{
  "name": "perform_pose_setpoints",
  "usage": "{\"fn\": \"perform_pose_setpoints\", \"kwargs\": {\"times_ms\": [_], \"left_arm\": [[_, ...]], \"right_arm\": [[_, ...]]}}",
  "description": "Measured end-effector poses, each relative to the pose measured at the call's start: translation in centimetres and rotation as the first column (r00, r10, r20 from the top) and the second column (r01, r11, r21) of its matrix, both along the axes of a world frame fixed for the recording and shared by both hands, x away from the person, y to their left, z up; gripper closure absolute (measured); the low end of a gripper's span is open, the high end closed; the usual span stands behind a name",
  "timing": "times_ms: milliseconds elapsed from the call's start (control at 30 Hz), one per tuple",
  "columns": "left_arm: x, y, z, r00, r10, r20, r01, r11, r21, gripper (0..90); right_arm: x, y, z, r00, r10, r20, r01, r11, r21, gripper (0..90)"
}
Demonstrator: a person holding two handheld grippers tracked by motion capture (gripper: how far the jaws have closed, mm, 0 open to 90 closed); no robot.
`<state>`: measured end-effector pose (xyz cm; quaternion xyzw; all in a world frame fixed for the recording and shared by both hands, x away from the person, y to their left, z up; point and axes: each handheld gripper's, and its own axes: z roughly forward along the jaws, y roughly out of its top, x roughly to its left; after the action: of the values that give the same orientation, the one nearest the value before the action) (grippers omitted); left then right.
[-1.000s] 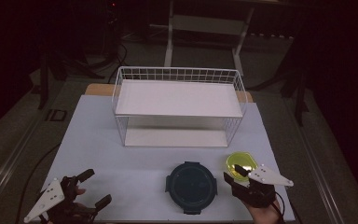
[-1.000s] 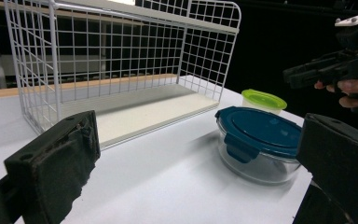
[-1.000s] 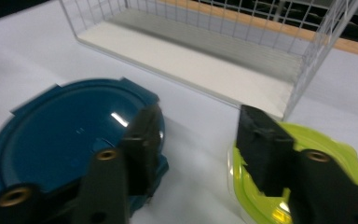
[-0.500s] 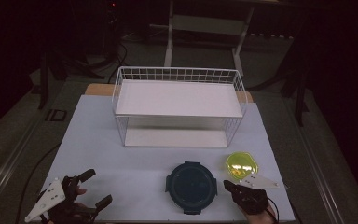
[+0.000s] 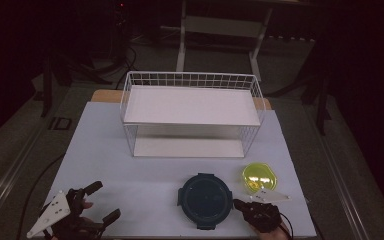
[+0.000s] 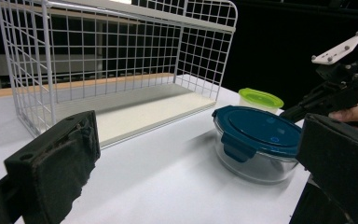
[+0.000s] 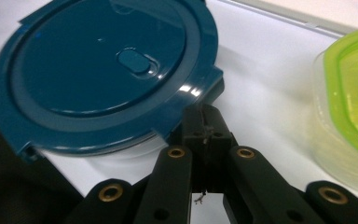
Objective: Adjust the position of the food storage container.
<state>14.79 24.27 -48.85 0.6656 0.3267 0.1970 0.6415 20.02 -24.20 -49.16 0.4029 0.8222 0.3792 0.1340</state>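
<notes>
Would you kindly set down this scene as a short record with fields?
Surface: white table
Rack: white wire shelf, at the back of the table
Large container: round, dark blue lid, clear body, lid on
Small container: green lid, to the right of the blue one
Right gripper: jaws shut, empty, tips beside the blue lid's edge
Left gripper: jaws open, empty

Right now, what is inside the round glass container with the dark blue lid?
Through the clear wall of the round glass container with the dark blue lid, nothing shows inside in the left gripper view. The lid covers the top, so the part under it stays hidden.
</notes>
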Motion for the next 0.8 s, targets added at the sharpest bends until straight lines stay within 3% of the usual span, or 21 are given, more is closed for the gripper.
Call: {"fn": "perform_pose_setpoints", "kwargs": {"times_ms": [233,333,800], "left_arm": [[0.0,-0.1,0.0,1.0,0.0,-0.002,0.0,1.0,0.0,0.0],[0.1,-0.1,0.0,1.0,-0.004,-0.003,0.004,1.0,0.005,0.0],[0.1,-0.2,-0.1,0.9999,-0.011,-0.008,0.011,0.9999,0.011,0.0]], "right_arm": [[0.2,0.3,0.4,0.9998,0.001,0.018,-0.001,1.0,-0.009,90.0],[0.4,0.2,0.2,0.9999,-0.014,-0.005,0.014,0.999,0.03,90.0],[1.0,2.6,0.2,0.999,0.042,-0.013,-0.042,0.998,0.044,90.0]]}}
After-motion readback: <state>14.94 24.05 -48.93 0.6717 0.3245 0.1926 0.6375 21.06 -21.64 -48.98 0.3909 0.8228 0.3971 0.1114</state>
